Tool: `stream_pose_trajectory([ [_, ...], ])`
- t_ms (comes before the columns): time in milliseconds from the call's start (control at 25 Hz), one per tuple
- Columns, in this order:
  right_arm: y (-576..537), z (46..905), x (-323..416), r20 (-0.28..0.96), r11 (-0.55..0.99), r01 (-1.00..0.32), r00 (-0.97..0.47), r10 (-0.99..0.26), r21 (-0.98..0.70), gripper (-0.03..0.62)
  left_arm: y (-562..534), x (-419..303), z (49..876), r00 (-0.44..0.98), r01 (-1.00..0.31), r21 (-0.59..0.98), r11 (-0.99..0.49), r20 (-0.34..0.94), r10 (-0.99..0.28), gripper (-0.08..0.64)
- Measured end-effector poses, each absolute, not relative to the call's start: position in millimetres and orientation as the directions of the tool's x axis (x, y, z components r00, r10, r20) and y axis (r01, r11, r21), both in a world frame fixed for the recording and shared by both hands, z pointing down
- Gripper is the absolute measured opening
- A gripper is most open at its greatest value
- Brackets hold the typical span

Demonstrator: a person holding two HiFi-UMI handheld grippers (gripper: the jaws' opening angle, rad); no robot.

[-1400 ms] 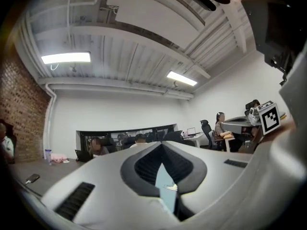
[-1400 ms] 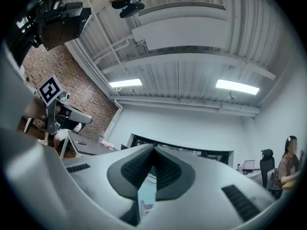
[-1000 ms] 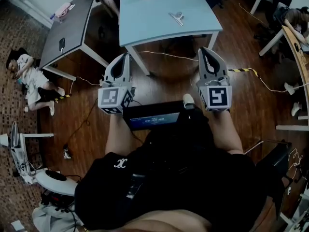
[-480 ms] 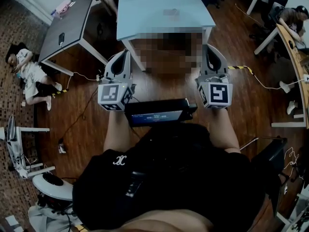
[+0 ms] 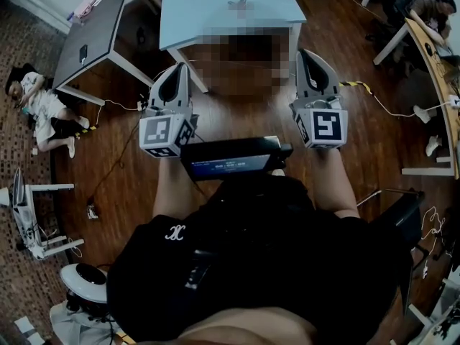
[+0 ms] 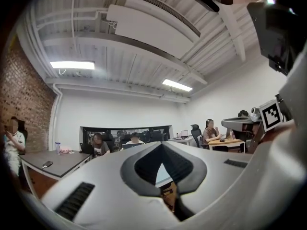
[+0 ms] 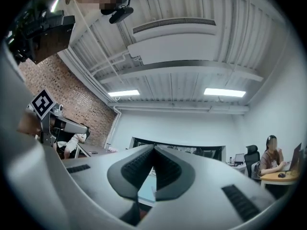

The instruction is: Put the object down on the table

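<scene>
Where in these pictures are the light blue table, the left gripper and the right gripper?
light blue table (image 5: 201, 13): head view, bare part of its top.
left gripper (image 6: 160, 143): left gripper view, where its closed tips meet.
right gripper (image 7: 154, 147): right gripper view, where its closed tips meet.

No words or numbers are legible. The blue label strip (image 5: 228, 166) on the black rectangular device (image 5: 237, 153) is too small to read. Your black shirt (image 5: 287, 250) bears a white crossed-letter emblem (image 5: 177, 233). The left marker cube (image 5: 167, 136) and right marker cube (image 5: 321, 127) show only square black-and-white code patterns.
</scene>
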State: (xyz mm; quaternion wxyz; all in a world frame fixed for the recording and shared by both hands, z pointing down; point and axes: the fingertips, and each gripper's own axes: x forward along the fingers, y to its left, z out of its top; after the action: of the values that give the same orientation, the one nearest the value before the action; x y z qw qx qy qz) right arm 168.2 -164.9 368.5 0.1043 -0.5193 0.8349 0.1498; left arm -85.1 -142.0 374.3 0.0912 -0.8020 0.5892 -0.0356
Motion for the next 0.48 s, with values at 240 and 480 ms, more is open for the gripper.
stream_pose_trajectory([
  [240,-149.5,353.7,197.1,-0.386,0.461,-0.878,-0.474,-0.792,0.132,-0.025,-129.6,-53.8,374.6,0.303,-0.938,-0.188,-0.291,-0.038,-0.952,-0.005],
  [480,-152.5,349.3,190.9,-0.405,0.466,-0.872,-0.485,-0.775,0.150,-0.025,-128.7,-60.0,379.8,0.276,-0.943,-0.199,-0.267,-0.017,-0.961,-0.005],
])
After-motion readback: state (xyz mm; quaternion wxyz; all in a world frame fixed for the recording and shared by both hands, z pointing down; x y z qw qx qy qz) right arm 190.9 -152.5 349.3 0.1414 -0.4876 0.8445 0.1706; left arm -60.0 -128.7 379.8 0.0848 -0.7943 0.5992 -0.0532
